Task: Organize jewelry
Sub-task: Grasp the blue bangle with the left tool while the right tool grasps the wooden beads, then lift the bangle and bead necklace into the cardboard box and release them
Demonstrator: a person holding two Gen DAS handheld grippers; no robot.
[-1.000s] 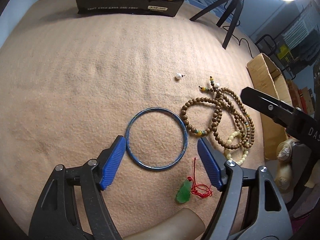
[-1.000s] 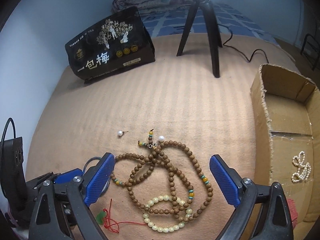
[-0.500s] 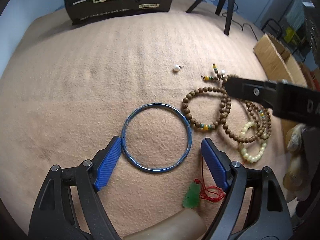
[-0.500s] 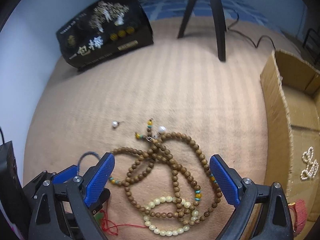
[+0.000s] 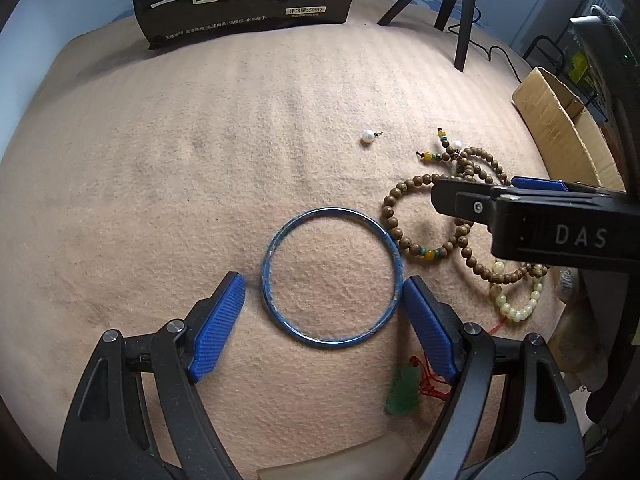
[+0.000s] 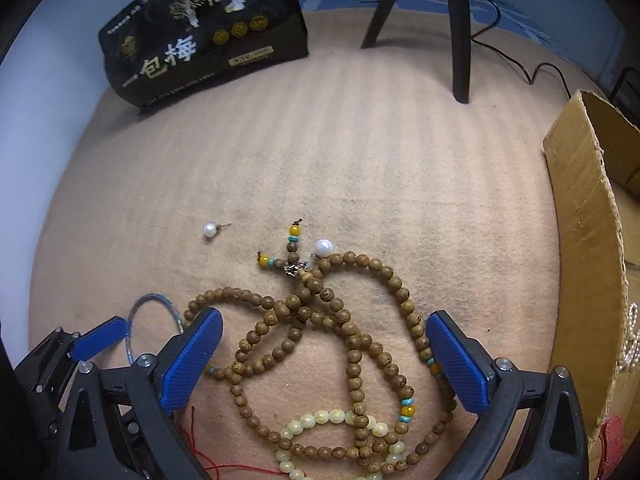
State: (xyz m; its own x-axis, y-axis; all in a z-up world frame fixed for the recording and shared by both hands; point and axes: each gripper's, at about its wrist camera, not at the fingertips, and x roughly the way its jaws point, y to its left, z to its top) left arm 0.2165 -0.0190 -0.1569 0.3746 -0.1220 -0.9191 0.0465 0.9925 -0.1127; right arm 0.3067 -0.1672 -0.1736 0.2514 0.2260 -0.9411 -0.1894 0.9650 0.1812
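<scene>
My left gripper [image 5: 322, 312] sits with its jaws spread to either side of the bangle [image 5: 331, 277], which lies flat on the blanket [image 5: 160, 168]. Right of the bangle lie the tangled wooden beads [image 6: 320, 320], with my right gripper [image 6: 324, 356] spread over them and a pearl stud [image 6: 210, 230] beyond to the left. The cardboard box [image 6: 584, 248] stands at the right edge, the snack bag [image 6: 200, 32] at the far side, and the pendant [image 5: 402, 390] just under my left gripper's right finger.

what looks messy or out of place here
The brown bead strands lie tangled in overlapping loops, with a cream bead bracelet caught among them. One pearl earring sits alone on the blanket, apart from a second pearl at the tangle's edge.
</scene>
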